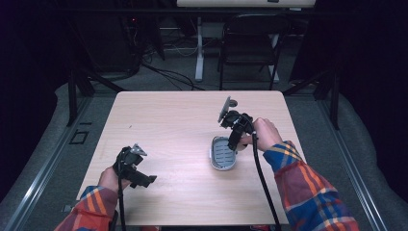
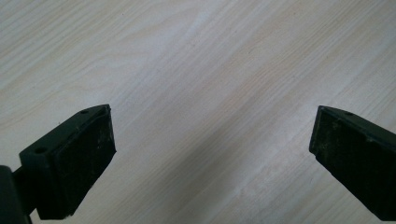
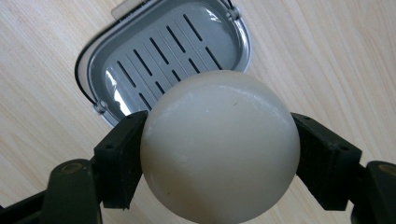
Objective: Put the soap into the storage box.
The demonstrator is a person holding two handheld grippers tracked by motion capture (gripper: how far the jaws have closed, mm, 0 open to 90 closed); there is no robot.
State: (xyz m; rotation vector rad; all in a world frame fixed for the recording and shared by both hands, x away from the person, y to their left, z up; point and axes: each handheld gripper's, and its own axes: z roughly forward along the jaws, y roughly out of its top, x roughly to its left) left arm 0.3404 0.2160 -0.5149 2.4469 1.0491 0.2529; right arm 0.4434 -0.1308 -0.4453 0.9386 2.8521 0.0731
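A person in plaid sleeves sits at the near edge of a pale wooden table, holding a black two-jaw gripper in each hand.

Nearest, at the near left of the table, the left gripper rests low over the wood in the person's left hand. In the left gripper view its two black jaws stand wide apart, with bare wood grain between them and nothing held.

A little farther in and to the right of the table's middle lies a grey soap dish, an oval tray with rounded corners and rows of drainage slots in its floor. In the right gripper view the dish sits flat on the table just beyond the jaws, its slotted floor bare.

Just above the dish's far right edge in the high view, the right gripper points downward, held by the person's right hand. A black cable trails from it back toward the near edge of the table. Its jaws are clamped on a round, off-white bar of soap, one pad pressing each side. In the right gripper view the soap is smooth and slightly scuffed, and it covers the near part of the dish; it hangs above the tray, not touching it as far as can be told.

Beyond the table, on the grey floor, stand a dark folding chair and a white table leg.
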